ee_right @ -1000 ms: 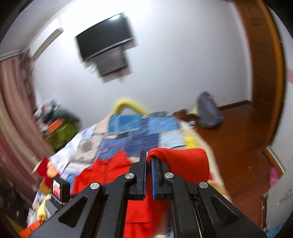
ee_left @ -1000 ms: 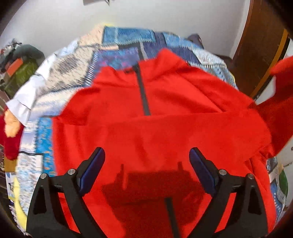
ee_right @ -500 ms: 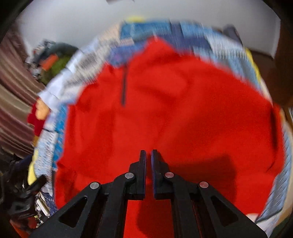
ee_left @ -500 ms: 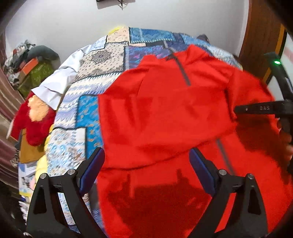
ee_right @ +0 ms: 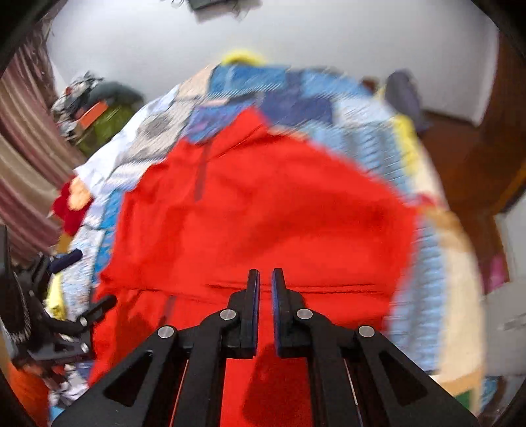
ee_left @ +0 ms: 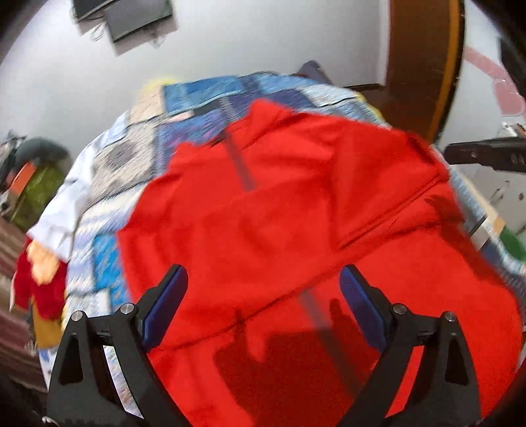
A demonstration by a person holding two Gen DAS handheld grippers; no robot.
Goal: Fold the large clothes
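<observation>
A large red zip-neck fleece [ee_left: 279,213] lies spread on the patchwork bedspread [ee_left: 125,164], collar towards the far wall, with a sleeve folded across its body. It also shows in the right wrist view [ee_right: 263,213]. My left gripper [ee_left: 263,295] is open above the lower part of the fleece and holds nothing. My right gripper [ee_right: 265,279] hovers over the fleece's lower middle, its jaws almost together with a narrow gap and nothing between them. The right gripper's body shows at the right edge of the left wrist view [ee_left: 486,154].
A white cloth [ee_left: 62,210] and a red and orange soft item [ee_left: 36,279] lie at the bed's left edge. A green bag [ee_right: 105,121] stands by the far wall. A wooden door [ee_left: 424,65] is to the right. A television [ee_left: 125,13] hangs on the wall.
The right gripper carried the red sleeve across the body, let it go and pulled back towards the hem. Both views have shifted; the left gripper stays open.
</observation>
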